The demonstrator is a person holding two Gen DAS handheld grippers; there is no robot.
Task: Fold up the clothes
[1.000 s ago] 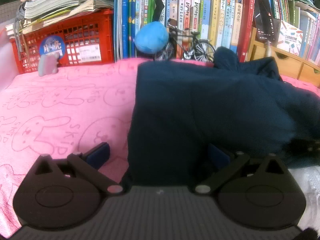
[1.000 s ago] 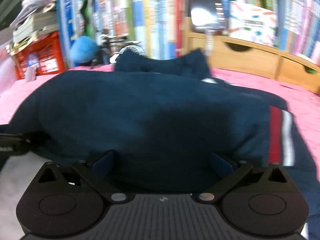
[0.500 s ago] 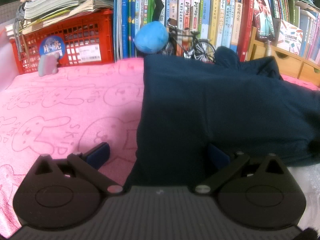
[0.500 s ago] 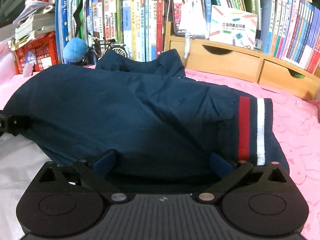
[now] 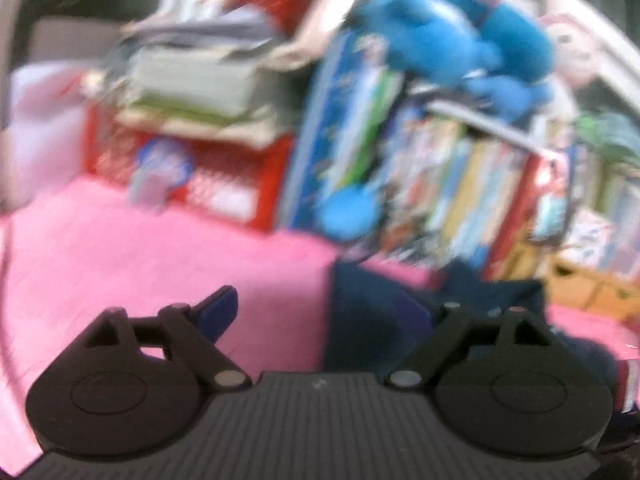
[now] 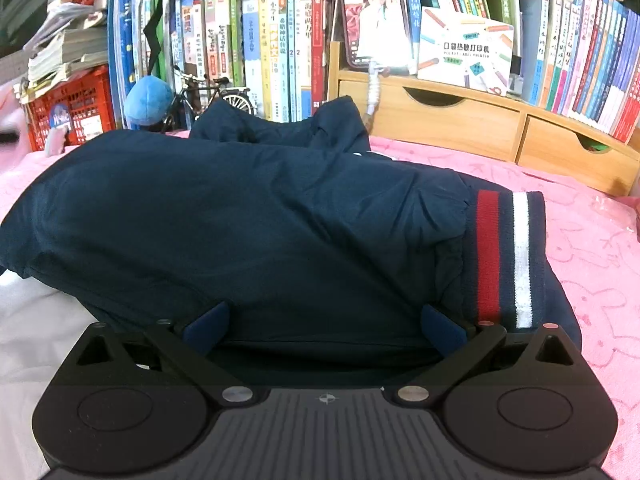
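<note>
- We see the left claw [image 5: 320,312] has lifted clear of the navy jacket [image 6: 248,232]; a second ago cloth lay between its jaws, now they are closing on nothing, so that fold looks laid down.
- The jacket lies bundled on the pink blanket [image 6: 592,248], sleeve across the body, its red-and-white striped cuff [image 6: 508,256] to the right.
- The right claw [image 6: 324,324] rests at the near hem, jaws apart; whether the pads press the cloth, we cannot quite tell.
</note>
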